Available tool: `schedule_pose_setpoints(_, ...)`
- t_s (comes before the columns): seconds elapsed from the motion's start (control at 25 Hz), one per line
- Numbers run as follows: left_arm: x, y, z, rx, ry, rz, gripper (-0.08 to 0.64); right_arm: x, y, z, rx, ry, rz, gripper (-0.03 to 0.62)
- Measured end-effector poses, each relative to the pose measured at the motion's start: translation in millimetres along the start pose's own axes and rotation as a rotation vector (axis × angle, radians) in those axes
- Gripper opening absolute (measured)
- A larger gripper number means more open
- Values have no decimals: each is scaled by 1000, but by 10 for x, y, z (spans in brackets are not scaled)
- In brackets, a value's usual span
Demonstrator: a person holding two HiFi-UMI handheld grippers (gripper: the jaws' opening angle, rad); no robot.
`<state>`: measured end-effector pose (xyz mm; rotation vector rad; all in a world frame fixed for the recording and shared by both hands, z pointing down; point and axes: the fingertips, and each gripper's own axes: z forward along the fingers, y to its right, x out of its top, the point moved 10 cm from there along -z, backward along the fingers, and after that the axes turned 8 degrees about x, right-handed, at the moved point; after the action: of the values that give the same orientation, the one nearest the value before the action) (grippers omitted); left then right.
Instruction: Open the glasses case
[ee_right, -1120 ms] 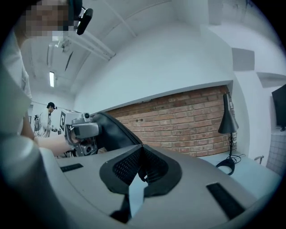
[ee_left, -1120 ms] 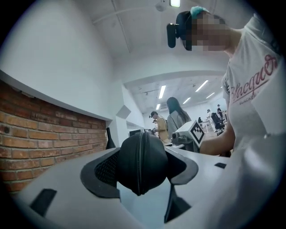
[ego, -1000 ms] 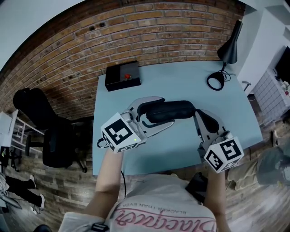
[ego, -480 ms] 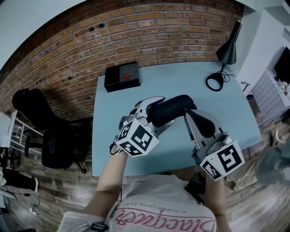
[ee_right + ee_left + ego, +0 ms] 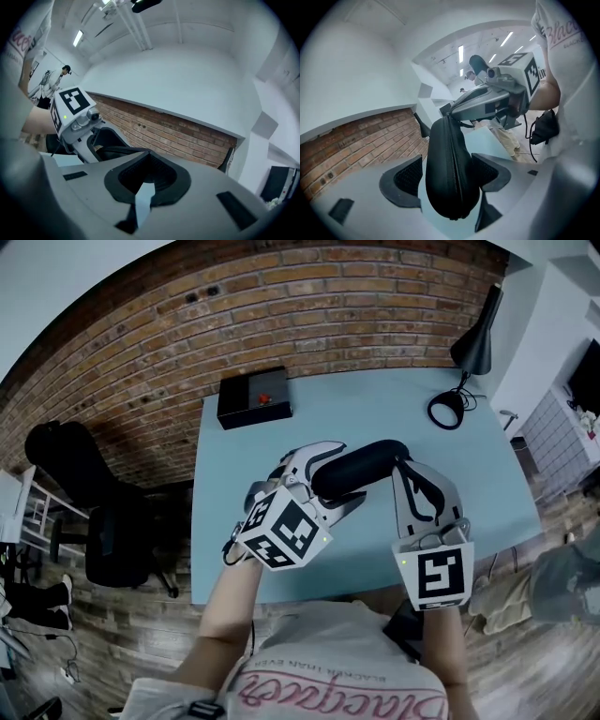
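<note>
Left gripper jaws just been opening, now wide around the glasses case; right gripper pinched shut at its end; case still zipped, regrip likely

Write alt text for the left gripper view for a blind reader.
A black zipped glasses case lies between the left tongs, which have just been opening, zipper facing the camera. The closed right tongs reach its far end over a blue table.

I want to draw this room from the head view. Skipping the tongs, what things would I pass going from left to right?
black office chair → black box with a red button → glasses case → black desk lamp
</note>
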<state>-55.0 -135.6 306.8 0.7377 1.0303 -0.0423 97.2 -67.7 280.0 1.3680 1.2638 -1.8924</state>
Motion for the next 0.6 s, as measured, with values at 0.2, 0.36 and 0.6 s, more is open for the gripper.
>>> schedule_pose_setpoints(0.2,16,39,49,-36,-31,-22,325,-9,-142,57,57,-44,-87,18)
schedule_pose_setpoints(0.36,19,37,88,-32,-51,-33,325,-4,-255,92,131,-46,-93,20)
schedule_pose_setpoints(0.6,16,99,111,-38,-74,-19,275,-8,-264,59,219,35,77,18)
